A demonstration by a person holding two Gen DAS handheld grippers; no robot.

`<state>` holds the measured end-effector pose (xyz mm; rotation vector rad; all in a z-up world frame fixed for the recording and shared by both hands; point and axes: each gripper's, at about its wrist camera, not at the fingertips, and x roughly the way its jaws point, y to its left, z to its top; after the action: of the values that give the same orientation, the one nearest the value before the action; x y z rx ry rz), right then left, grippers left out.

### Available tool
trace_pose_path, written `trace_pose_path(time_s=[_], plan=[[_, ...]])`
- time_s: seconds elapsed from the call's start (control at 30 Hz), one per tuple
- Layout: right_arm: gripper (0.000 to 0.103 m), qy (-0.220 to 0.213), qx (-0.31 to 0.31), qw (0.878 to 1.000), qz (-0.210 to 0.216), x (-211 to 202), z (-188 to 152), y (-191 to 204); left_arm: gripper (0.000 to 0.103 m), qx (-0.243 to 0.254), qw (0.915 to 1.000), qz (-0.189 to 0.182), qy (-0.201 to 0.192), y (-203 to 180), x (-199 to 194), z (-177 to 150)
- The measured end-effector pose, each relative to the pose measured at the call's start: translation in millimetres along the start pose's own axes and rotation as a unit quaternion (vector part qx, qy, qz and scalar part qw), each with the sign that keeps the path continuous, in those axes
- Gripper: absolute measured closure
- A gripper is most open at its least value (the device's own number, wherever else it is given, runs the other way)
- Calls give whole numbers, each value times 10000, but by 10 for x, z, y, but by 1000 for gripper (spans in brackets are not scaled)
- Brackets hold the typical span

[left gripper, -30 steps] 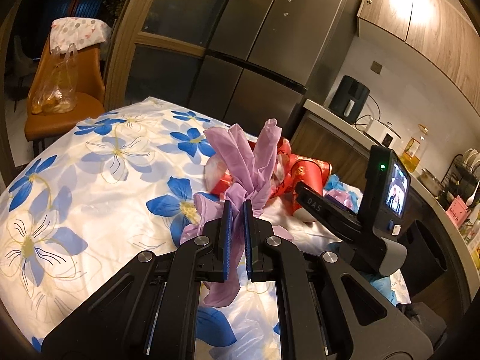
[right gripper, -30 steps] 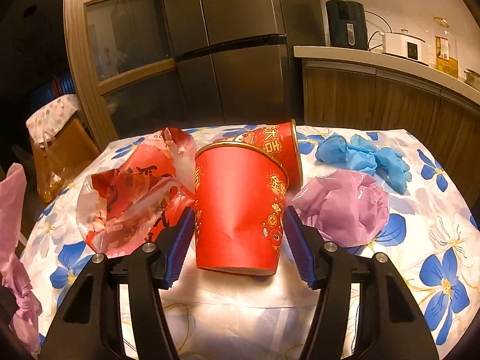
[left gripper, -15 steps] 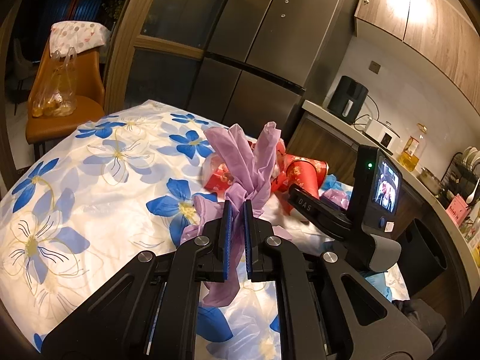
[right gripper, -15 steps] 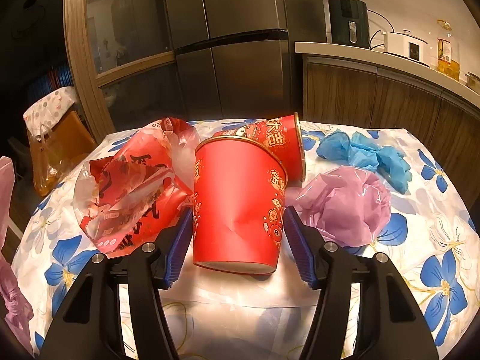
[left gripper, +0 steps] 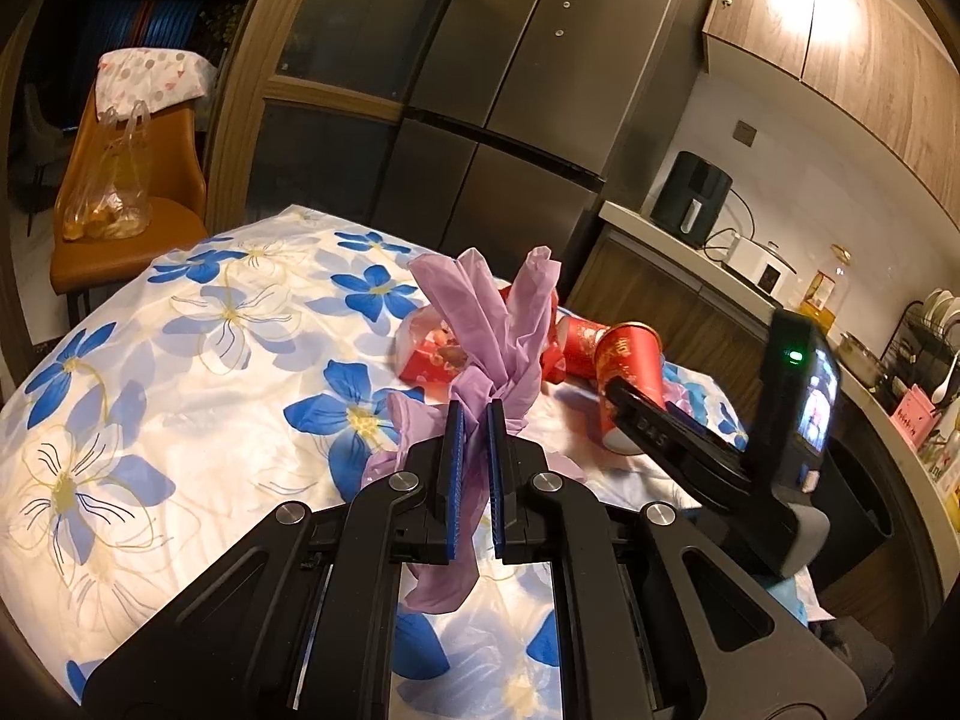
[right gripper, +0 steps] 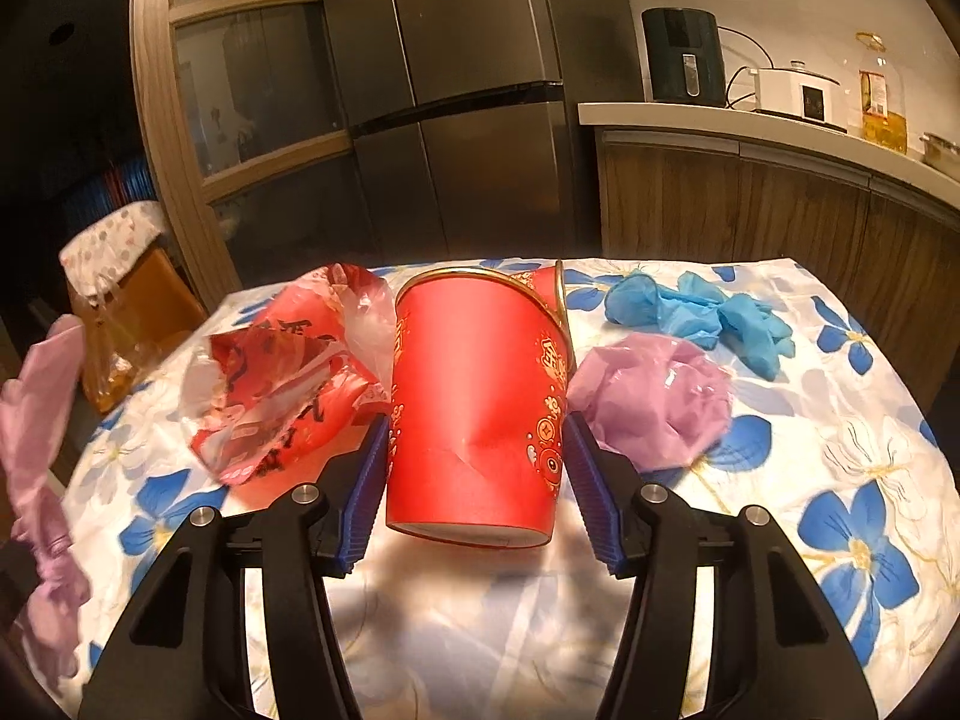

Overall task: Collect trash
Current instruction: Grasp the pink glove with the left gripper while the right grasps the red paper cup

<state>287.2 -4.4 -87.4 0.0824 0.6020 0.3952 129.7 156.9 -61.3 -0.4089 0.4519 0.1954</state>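
since a second ago the right claw [right gripper: 474, 468] has carried the red cup [right gripper: 474, 414] up: its base now hangs clear of the cloth [right gripper: 780, 540] with a shadow beneath, where earlier it sat lower. its jaws have just been closing, and the blue ribbed pads [right gripper: 369, 492] now pinch the cup's sides, which show a dent low down. the cup is thin paper, tapered, gold-rimmed, with gold print. the left claw [left gripper: 472, 468] looks unchanged, clenched on the lilac glove [left gripper: 498, 324], whose limp, glossy fingers stick up above the pads. on the table, left of the cup, lies a crumpled red and clear wrapper [right gripper: 282, 384]; behind it a second cup [right gripper: 543, 282] on its side; right of it a lilac film ball [right gripper: 654, 396] and wrinkled blue gloves [right gripper: 702, 318]. the cloth is shiny white with blue flowers.
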Motion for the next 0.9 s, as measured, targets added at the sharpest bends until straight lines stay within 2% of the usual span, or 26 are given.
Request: trace_pose_path(time_s=[0.23,0.4,0.9], plan=[[47,-231,75,9993,268,-471,-108,-161,96,71,10000,-29,35,-155,-30,-57],[47,-388,135,9988,256,-756,-168,-320,96,201,9997,-105,49,-349,-53,-112],[47,-902,560,9941,-240,-1441,-207,-1097,96,710,9961,-511,116,-1151,16,-312]])
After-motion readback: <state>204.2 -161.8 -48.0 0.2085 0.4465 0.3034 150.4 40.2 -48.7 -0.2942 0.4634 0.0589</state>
